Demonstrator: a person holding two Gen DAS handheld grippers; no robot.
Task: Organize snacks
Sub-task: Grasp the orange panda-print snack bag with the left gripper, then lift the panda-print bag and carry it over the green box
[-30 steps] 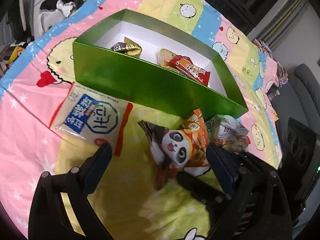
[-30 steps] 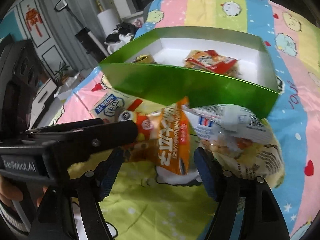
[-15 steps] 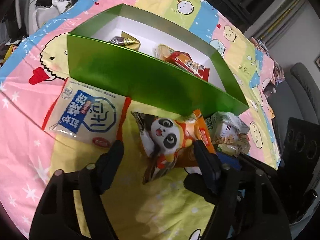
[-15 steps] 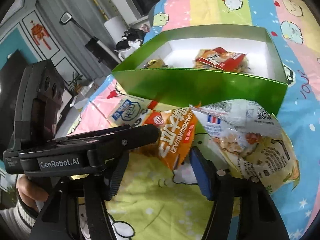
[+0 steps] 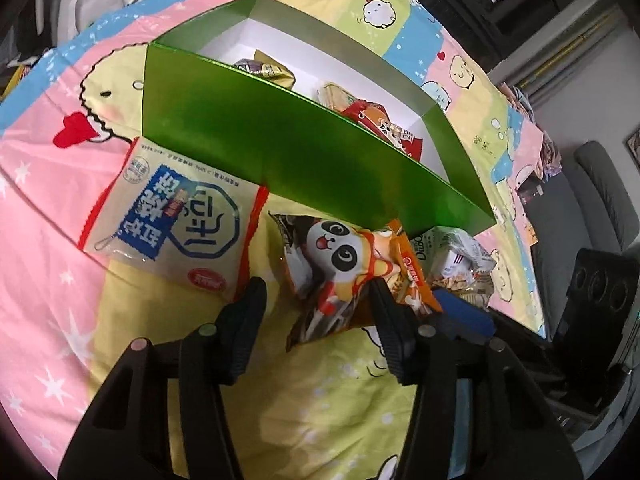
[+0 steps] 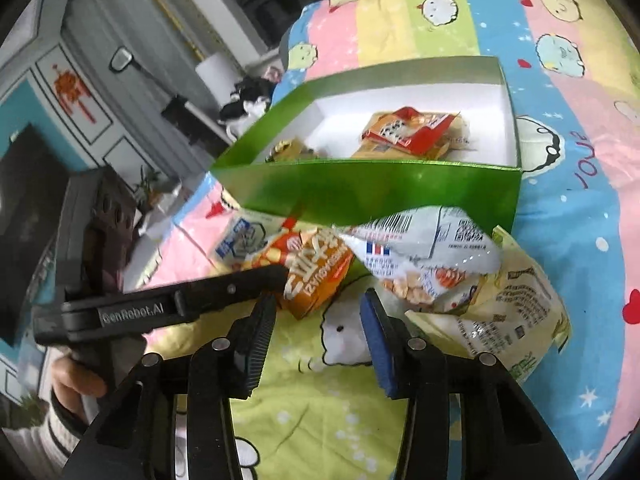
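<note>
A green box point(image 5: 304, 148) with a white inside holds a few snack packs, among them a red pack point(image 6: 408, 130). In front of it lie a white and blue pack point(image 5: 176, 220), an orange panda pack point(image 5: 352, 276) and a clear pack of nuts point(image 6: 424, 264) on a pale yellow pack point(image 6: 512, 312). My left gripper point(image 5: 316, 300) is open, its jaws on either side of the panda pack's near end. My right gripper point(image 6: 318, 312) is open and empty, just in front of the orange pack point(image 6: 316, 268) and the nut pack.
A colourful cartoon cloth point(image 5: 80, 320) covers the table. The left gripper's body point(image 6: 160, 308) and the hand that holds it cross the left of the right wrist view. A dark sofa point(image 5: 592, 216) stands beyond the table's right edge.
My left gripper has moved forward and narrowed around the panda pack. My right gripper has narrowed too and pulled back and up a little.
</note>
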